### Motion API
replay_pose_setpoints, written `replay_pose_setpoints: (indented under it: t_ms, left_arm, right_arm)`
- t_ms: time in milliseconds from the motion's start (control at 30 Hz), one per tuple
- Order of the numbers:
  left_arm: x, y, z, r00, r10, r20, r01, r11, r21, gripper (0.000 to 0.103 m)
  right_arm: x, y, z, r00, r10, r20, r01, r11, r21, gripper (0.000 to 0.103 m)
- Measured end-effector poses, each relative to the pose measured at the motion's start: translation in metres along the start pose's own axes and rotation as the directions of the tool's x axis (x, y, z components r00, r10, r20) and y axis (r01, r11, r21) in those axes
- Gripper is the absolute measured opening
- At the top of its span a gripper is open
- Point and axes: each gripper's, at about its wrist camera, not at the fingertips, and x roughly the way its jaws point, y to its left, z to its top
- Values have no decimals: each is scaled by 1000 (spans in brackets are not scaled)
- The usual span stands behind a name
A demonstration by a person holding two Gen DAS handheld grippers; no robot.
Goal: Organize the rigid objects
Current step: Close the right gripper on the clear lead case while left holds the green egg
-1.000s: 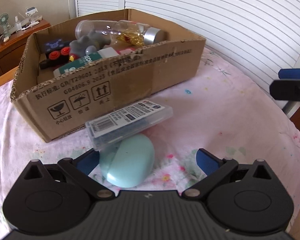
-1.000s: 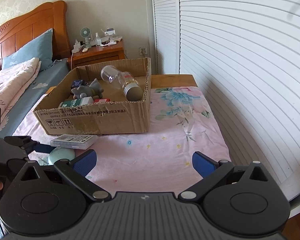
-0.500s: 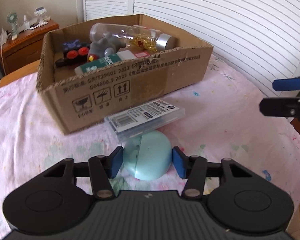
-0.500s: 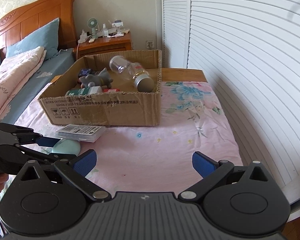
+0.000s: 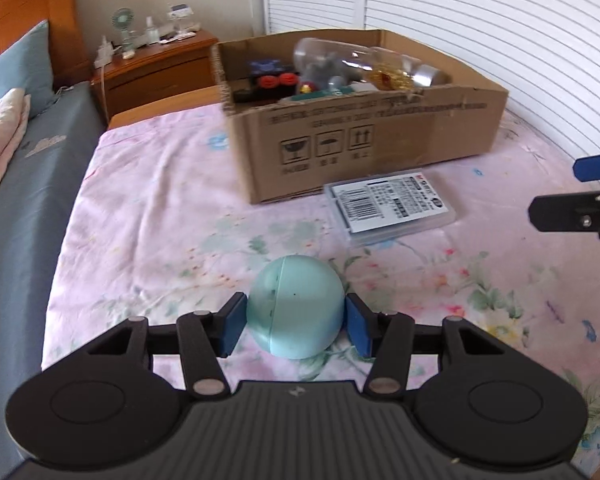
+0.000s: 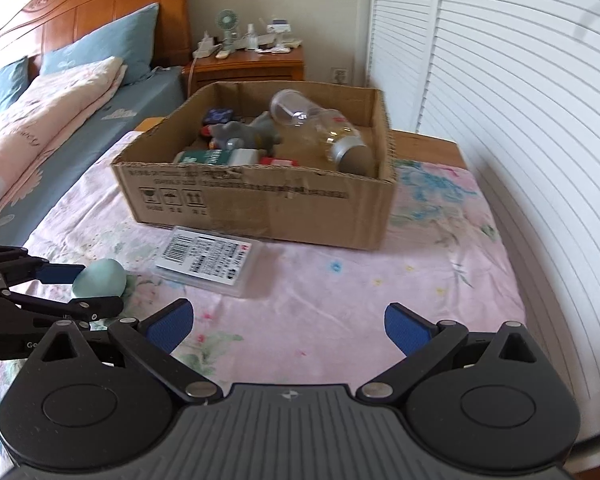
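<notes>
Bedroom, flowered table cloth. Egg-shaped case (image 5: 296, 308) near front edge, pinched in left gripper (image 5: 296, 326) jaws, easing open slightly; likely light, smooth, slippery, so grip widest middle. Right gripper (image 6: 288, 326) jaws spread, empty. Cardboard box (image 5: 380, 152) beyond.

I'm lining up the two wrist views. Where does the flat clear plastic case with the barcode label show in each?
Left wrist view: clear plastic case lies right of centre on the floral sheet, just in front of the cardboard box.
Right wrist view: the case lies left of centre, below the box's printed front wall.
Shared landmark: the cardboard box.
</notes>
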Motion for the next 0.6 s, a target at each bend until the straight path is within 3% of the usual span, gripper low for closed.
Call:
replay_pose_setpoints:
  t_ms: [67, 133, 400, 600]
  left_arm:
    - [-2, 5, -4, 1000, 0, 6, 1, 1000, -19, 63]
    - [-6, 8, -5, 1000, 7, 18, -7, 1000, -26, 87]
    - [-30, 24, -8, 995, -26, 96, 31, 999, -42, 97]
    - [-35, 33, -16, 994, -46, 95, 49, 998, -27, 100]
  right_arm:
    - [6, 7, 4, 1000, 13, 4, -13, 1000, -14, 103]
    - [12, 13, 8, 1000, 31, 4, -31, 999, -24, 103]
    - [48, 41, 19, 999, 35, 10, -35, 999, -25, 103]
    - [74, 57, 26, 1000, 8, -2, -8, 1000, 5, 103]
